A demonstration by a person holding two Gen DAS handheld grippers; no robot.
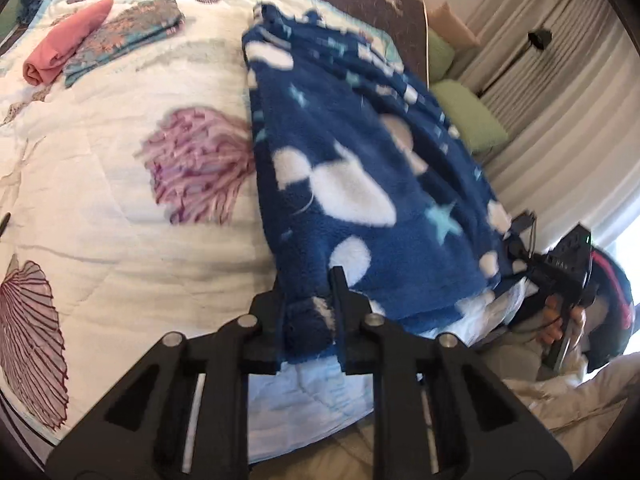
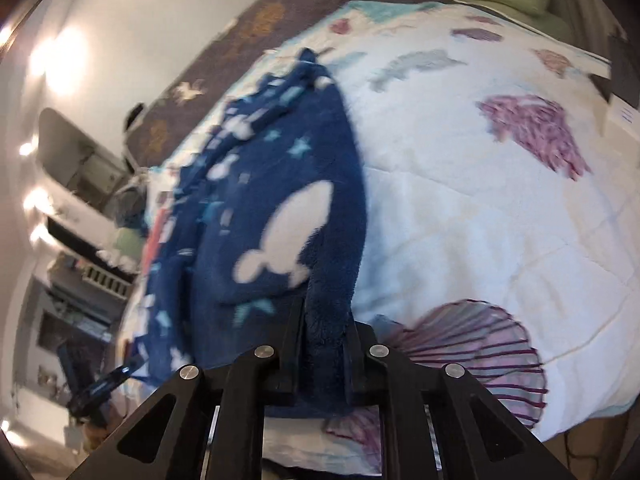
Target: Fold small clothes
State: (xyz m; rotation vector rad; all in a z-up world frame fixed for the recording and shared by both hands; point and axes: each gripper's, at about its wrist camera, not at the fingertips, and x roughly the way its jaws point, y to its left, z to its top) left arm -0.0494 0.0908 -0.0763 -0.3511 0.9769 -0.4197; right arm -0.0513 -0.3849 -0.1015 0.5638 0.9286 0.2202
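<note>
Your left tool [image 1: 308, 312] and right tool [image 2: 322, 344] each pinch a near corner of the navy fleece garment [image 1: 352, 168], closed tight on the cloth, apparently to lift its edge for a fold; it lies across the shell-print quilt [image 1: 100, 208] of a bed; folded clothes [image 1: 120, 36] wait far left; curtains [image 1: 560, 92] hang right.
</note>
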